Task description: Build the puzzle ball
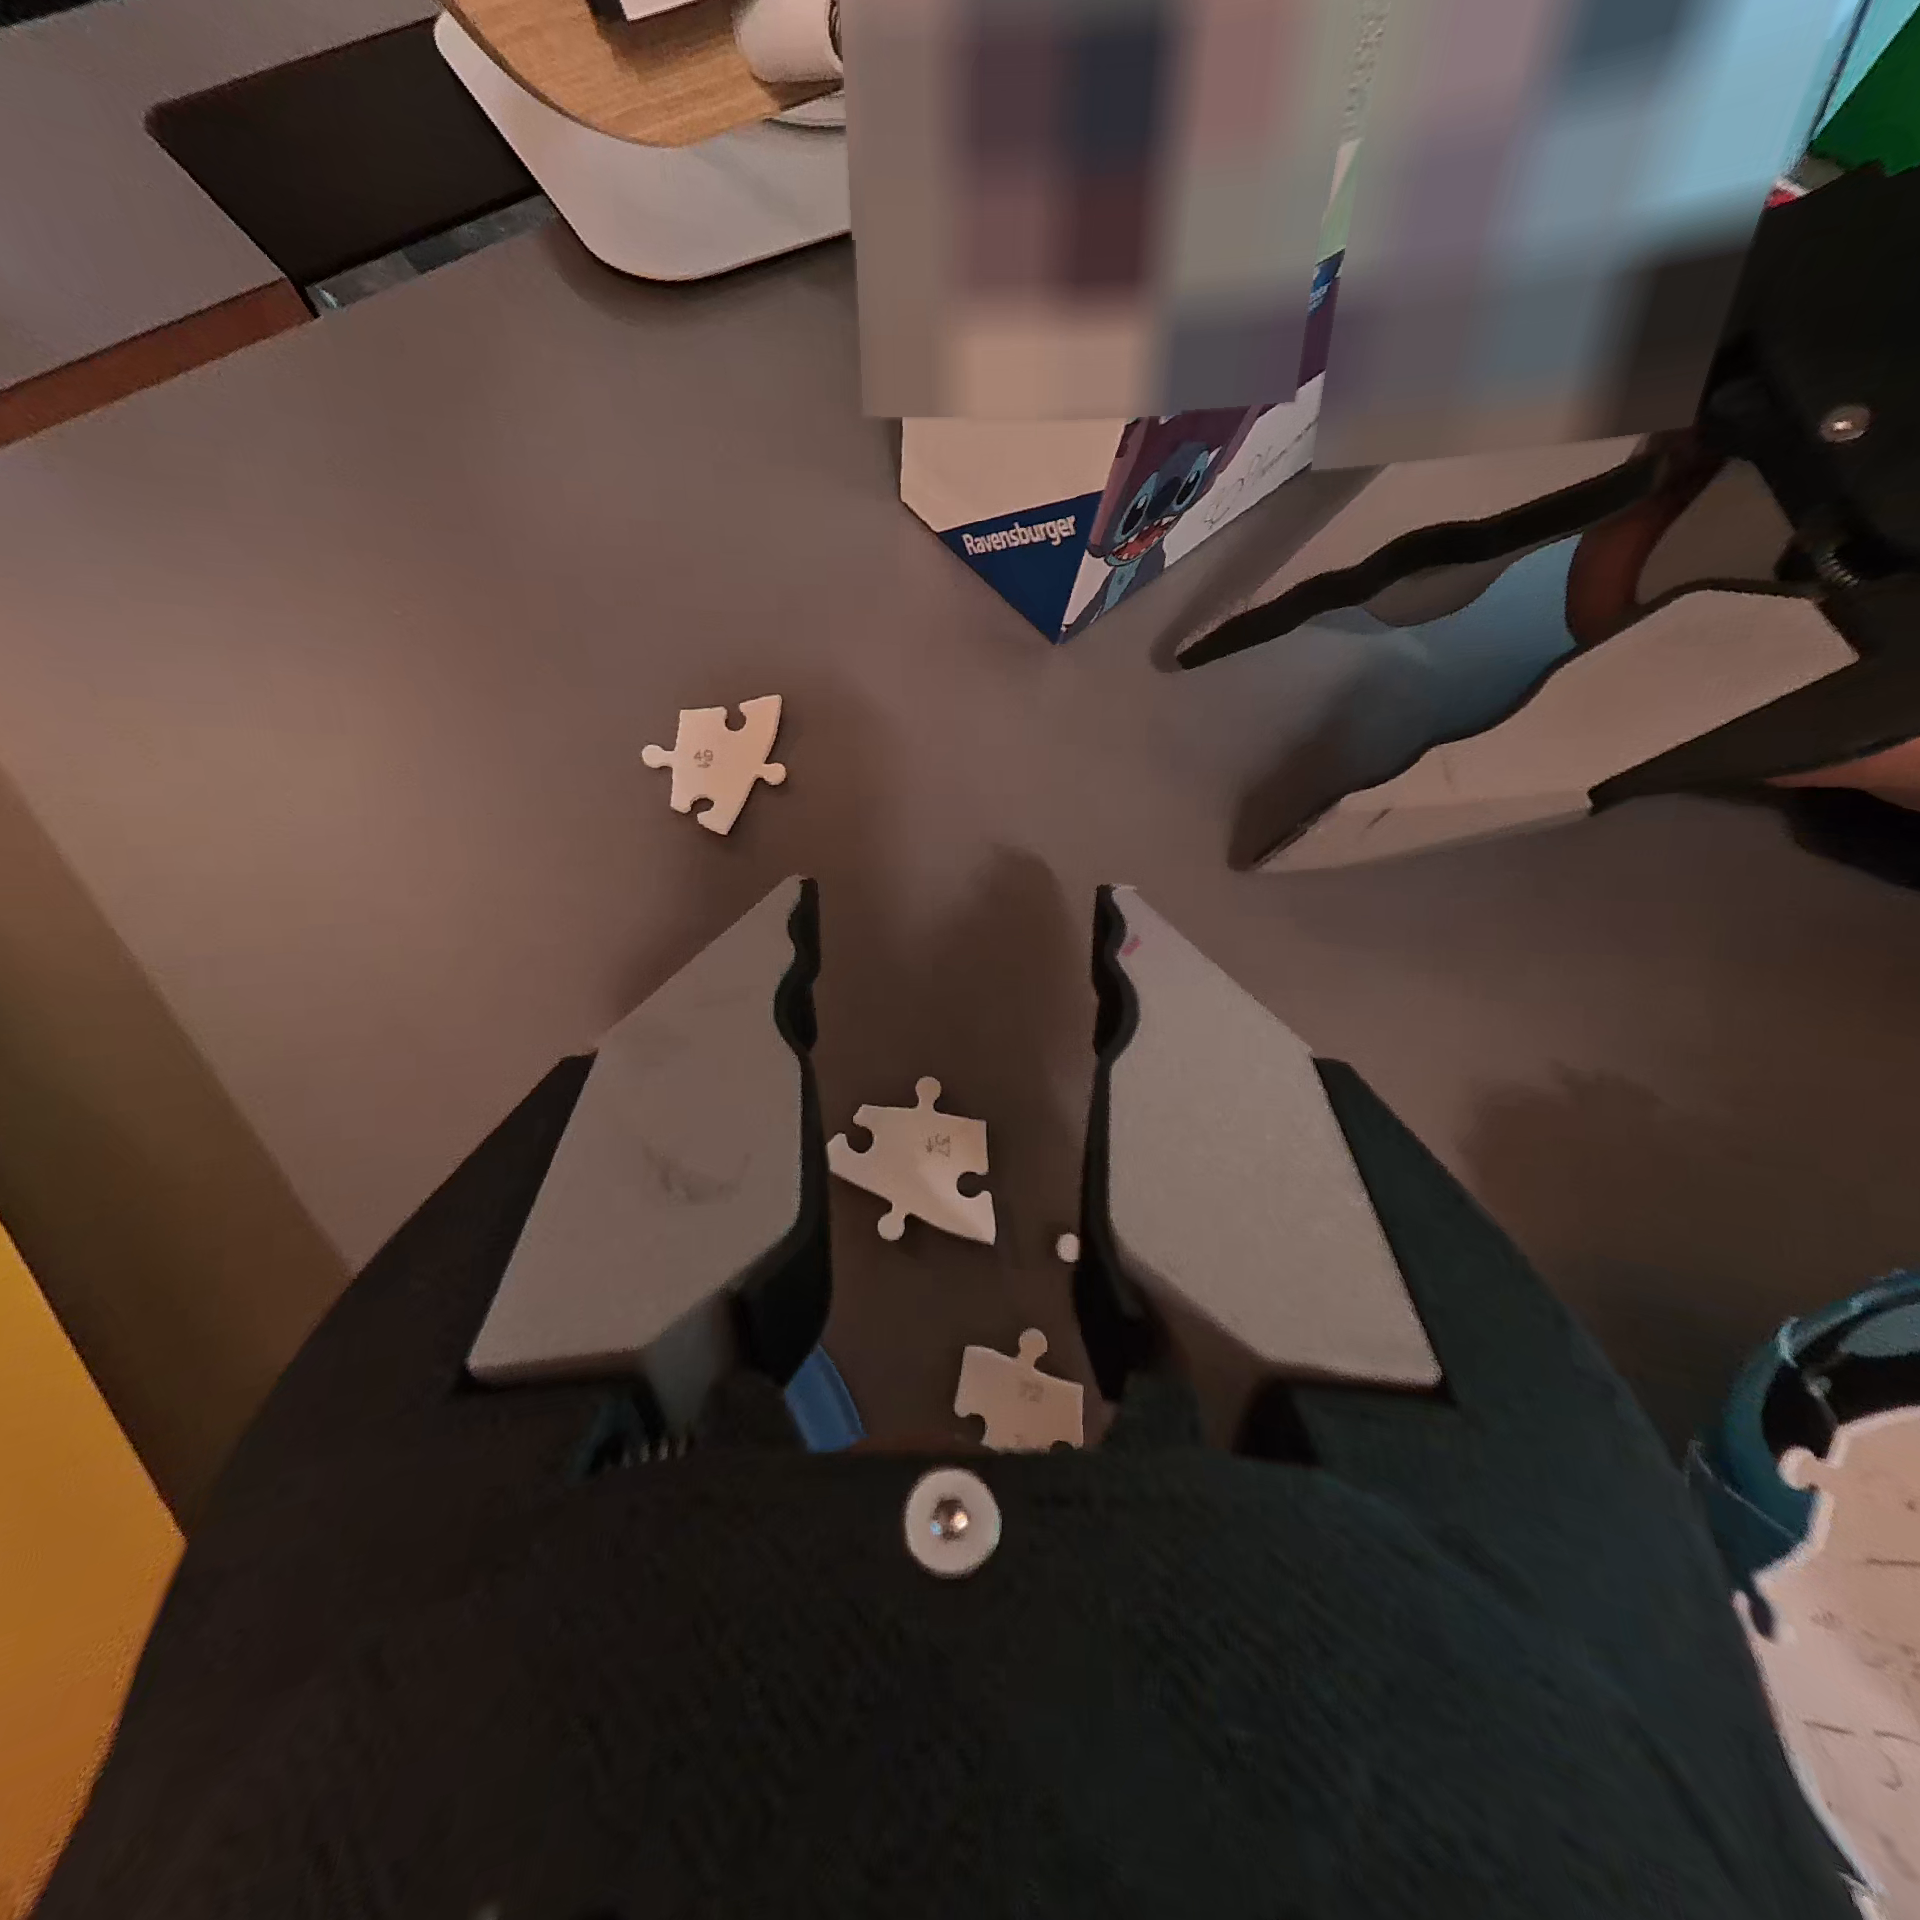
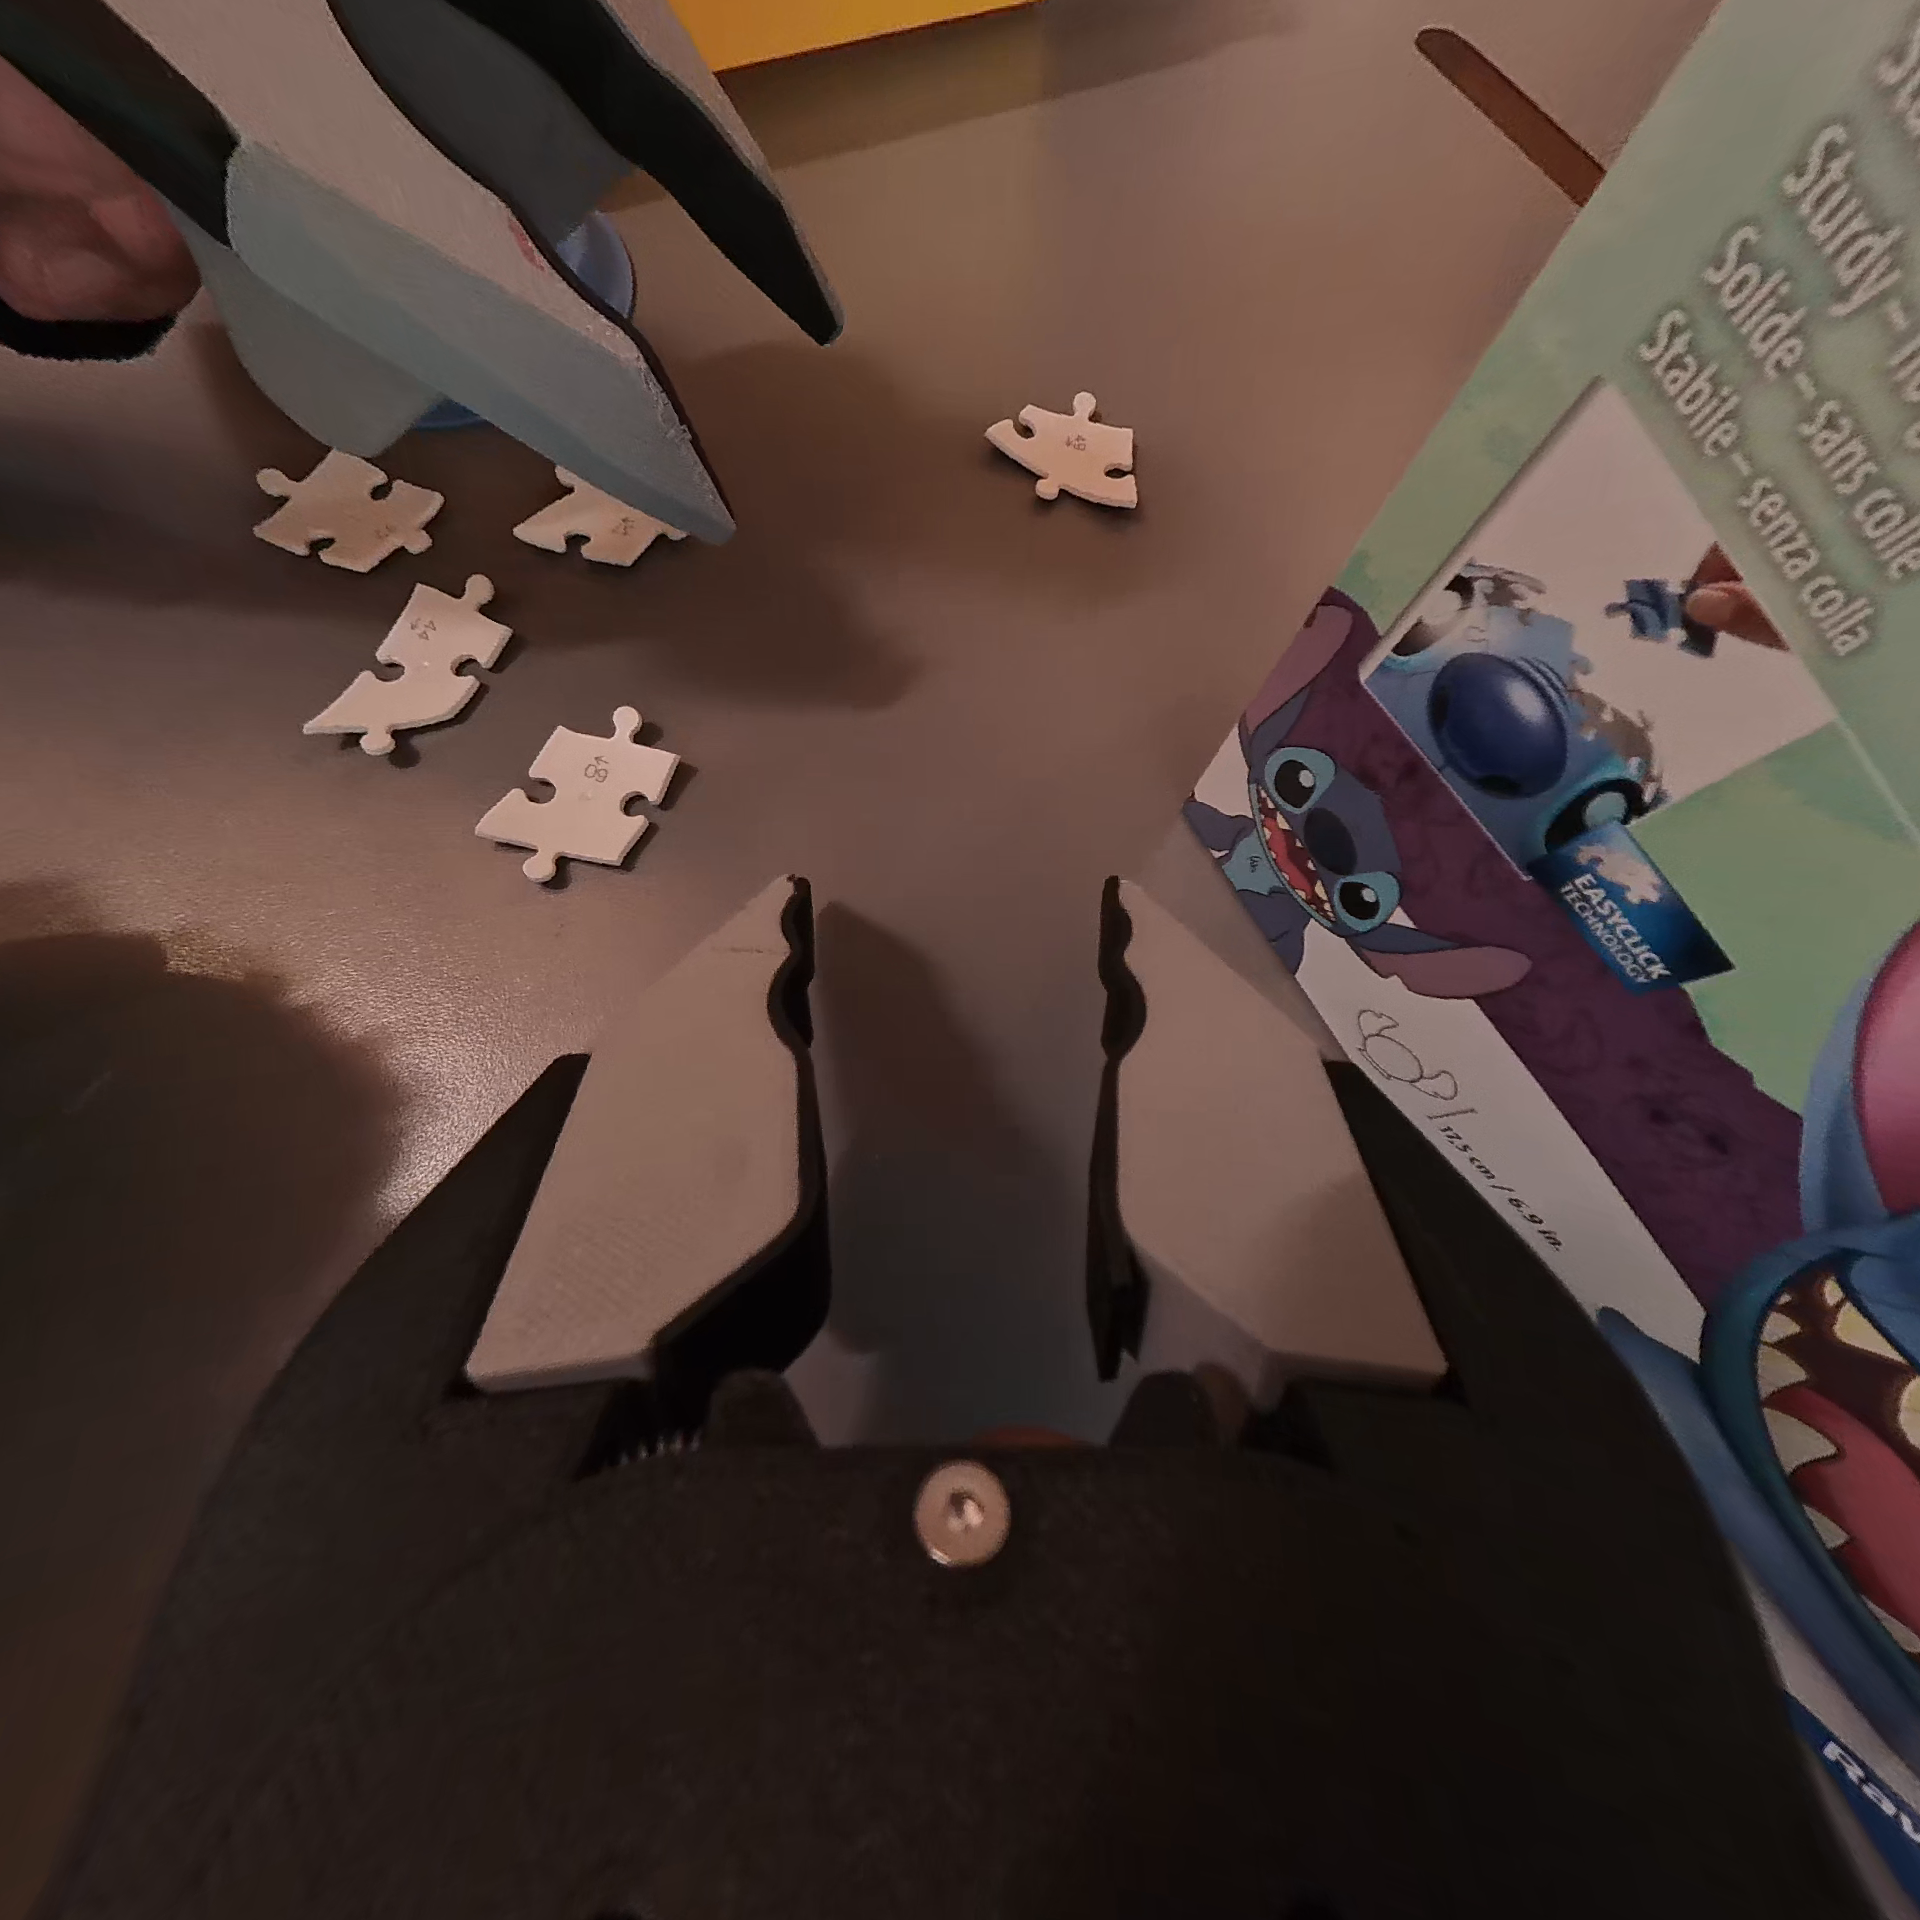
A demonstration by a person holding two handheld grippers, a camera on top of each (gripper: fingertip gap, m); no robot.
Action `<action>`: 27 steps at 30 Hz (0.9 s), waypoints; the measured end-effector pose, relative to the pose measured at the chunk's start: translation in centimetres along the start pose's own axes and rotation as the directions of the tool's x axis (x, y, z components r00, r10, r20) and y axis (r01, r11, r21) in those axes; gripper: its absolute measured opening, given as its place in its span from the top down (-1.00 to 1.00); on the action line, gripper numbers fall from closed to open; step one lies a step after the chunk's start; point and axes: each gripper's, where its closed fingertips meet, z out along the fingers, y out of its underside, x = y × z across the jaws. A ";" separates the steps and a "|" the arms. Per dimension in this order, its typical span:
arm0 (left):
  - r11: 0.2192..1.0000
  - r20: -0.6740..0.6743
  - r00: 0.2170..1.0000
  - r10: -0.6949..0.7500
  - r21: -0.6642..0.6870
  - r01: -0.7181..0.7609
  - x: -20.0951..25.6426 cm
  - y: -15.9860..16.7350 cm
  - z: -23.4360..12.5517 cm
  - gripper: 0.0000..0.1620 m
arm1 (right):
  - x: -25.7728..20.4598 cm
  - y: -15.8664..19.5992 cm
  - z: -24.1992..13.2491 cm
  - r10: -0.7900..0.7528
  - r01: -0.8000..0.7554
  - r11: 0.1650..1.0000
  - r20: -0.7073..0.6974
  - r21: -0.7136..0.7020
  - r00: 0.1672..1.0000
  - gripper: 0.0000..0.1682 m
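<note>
Several white puzzle pieces lie back-up on the grey table (image 1: 416,623). My left gripper (image 1: 956,899) is open and empty, held above the table. One piece (image 1: 920,1158) shows between its fingers, another (image 1: 1023,1397) nearer its base, and a third (image 1: 717,758) lies ahead to the left. A partly built puzzle ball (image 1: 1829,1579) shows at the bottom right edge. My right gripper (image 2: 954,888) is open and empty over bare table. In the right wrist view the left gripper (image 2: 769,431) hangs over one piece (image 2: 597,525), with others (image 2: 582,795) beside it and a lone piece (image 2: 1070,447) farther right.
The puzzle box (image 2: 1558,831) stands close to the right of my right gripper and also shows in the left wrist view (image 1: 1049,530). The right gripper (image 1: 1216,758) reaches in from the right there. A white and wood tray (image 1: 665,156) sits at the back. A yellow surface (image 1: 62,1507) borders the left. From either gripper's tips it is about 20 centimeters to the partly built puzzle ball (image 1: 1829,1579).
</note>
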 end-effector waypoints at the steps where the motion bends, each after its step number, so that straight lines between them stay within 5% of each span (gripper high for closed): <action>1: 1.000 -0.004 1.000 -0.005 0.003 0.005 0.0 0.0 0.0 0.37 | 0.0 0.0 0.0 0.002 -0.002 1.000 0.001 -0.001 1.000 0.38; 27: 1.000 0.058 0.998 -0.004 0.020 0.003 -1.7 -0.5 -1.2 0.37 | -0.3 0.0 0.1 -0.006 0.006 1.000 0.022 -0.002 1.000 0.39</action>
